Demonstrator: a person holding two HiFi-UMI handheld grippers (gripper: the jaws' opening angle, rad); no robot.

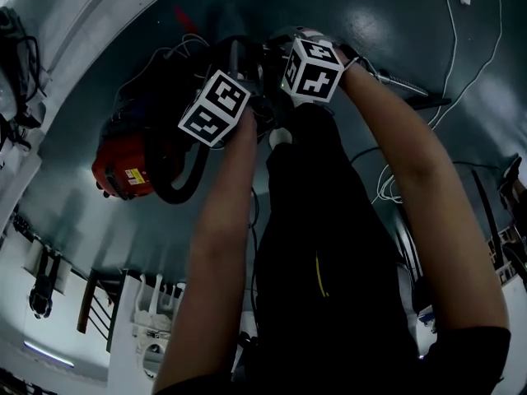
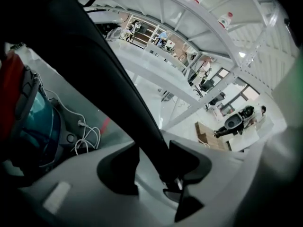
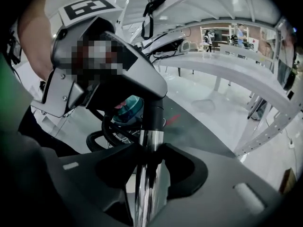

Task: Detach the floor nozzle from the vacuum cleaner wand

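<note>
The chrome vacuum wand [image 3: 149, 183] runs up between the pads of my right gripper [image 3: 151, 167], which is shut on it. A black collar [image 3: 152, 112] tops the wand and joins a black handle tube [image 2: 109, 79]. My left gripper [image 2: 154, 167] is shut on that tube, just above the right one. The head view shows both marker cubes, left [image 1: 214, 105] and right [image 1: 311, 70], close together. The red canister [image 1: 123, 167] with its teal bin [image 2: 38, 126] and black hose [image 1: 185, 183] lies on the floor to the left. No floor nozzle is in sight.
A white cable [image 2: 87, 138] lies coiled by the canister, and more white cable [image 1: 387, 188] trails on the dark floor at right. My dark trouser leg [image 1: 329, 262] is directly below the grippers. White metal frames [image 3: 246, 79] and a cardboard box [image 2: 208, 136] stand further off.
</note>
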